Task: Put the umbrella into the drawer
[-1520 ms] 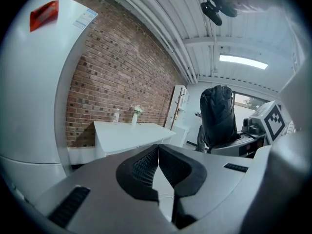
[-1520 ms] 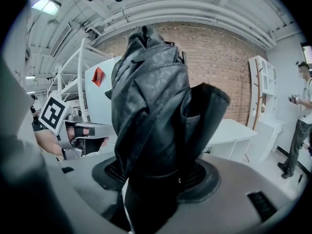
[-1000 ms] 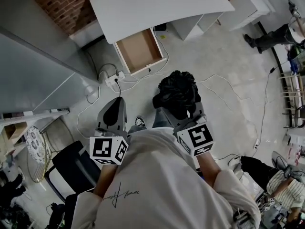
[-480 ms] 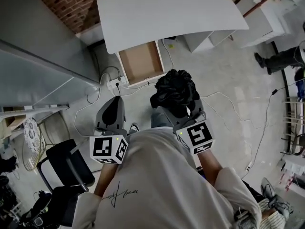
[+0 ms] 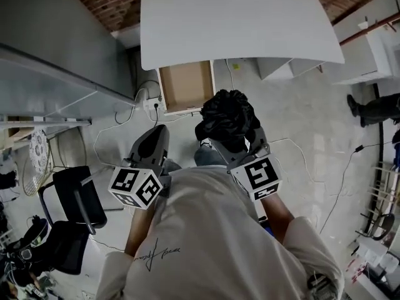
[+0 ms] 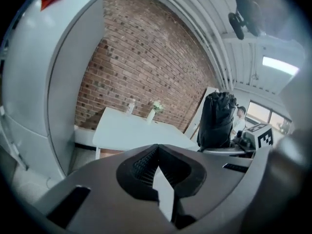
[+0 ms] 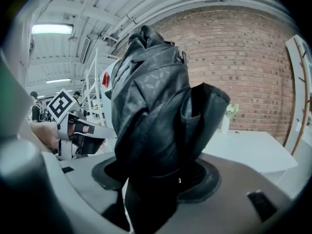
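At the far left stand a grey cabinet [image 5: 56,49] and a black chair [image 5: 78,199], both well clear of the working path. My left gripper [image 5: 153,144] is held low and forward. Its own view shows the jaws together [image 6: 157,167] with nothing between them, so it is free to assist. Ahead of it, a power strip [image 5: 152,105] and loose cables lie on the floor, just beside the drawer's front. The drawer [image 5: 185,86] is pulled out from under the near edge of the white table [image 5: 237,24], and its brown interior appears bare. My right gripper [image 5: 232,147] is clamped on the lower end of the folded black umbrella [image 5: 228,119]. The fabric bundle rises straight out of the jaws [image 7: 156,179], so the long axis of the umbrella [image 7: 151,106] runs along the gripper, pointing forward. The drawer lies ahead of the umbrella and slightly to its left. The table edge overhangs the rear of the drawer, so I judge that entry must be made from the open front portion, with the umbrella tilted down. To the right there is floor with a trailing cable, which is no obstruction.
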The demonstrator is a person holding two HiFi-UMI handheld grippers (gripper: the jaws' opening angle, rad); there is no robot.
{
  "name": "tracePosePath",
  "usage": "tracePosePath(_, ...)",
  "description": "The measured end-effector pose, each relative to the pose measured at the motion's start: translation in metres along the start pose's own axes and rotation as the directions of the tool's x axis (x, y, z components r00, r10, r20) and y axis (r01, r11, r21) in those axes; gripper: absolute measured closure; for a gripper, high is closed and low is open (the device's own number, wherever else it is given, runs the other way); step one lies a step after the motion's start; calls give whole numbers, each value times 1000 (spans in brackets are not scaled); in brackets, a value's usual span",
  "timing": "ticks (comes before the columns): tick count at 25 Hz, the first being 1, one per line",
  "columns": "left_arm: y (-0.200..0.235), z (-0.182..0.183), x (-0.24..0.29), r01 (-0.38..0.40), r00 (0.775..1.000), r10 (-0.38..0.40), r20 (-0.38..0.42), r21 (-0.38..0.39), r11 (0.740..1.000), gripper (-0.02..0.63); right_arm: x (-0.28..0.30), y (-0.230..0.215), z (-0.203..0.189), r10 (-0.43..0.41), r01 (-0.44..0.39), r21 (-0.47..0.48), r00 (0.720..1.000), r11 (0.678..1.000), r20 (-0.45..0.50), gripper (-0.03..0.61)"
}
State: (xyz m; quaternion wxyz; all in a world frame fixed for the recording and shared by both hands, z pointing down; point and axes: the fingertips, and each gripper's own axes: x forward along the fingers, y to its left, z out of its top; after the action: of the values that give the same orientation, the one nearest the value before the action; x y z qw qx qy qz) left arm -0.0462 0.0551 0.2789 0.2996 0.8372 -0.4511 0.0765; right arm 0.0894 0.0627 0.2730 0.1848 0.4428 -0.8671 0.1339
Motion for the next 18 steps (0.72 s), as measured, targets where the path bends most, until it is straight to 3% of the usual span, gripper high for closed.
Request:
tracePosePath(2,-1,-2,0,32,999,-32,15,-39,999,597,2,-1,0,24,-24,-5,1000,1000,2,295)
tracePosePath(4,-6,-5,4,48,999,-48,13,-28,998,597,3,-7,-2,47,-47,-9,999,999,-1,295)
tracePosePath(7,-14,-8,15,38,999,-38,8,-2,999,597,4,-22,-5,77,-77,-11,997,997,-4,295)
tracePosePath(13,-11,-15,18,34,999,-33,25,-34,999,597,13,-25,-12,124,-125,-16,992,992,-17,295)
tracePosePath(18,-12,-16,18,0,1000,-1,16,18,1000,597,20,-27,-19,154,-155,-19,987,988,-46,295)
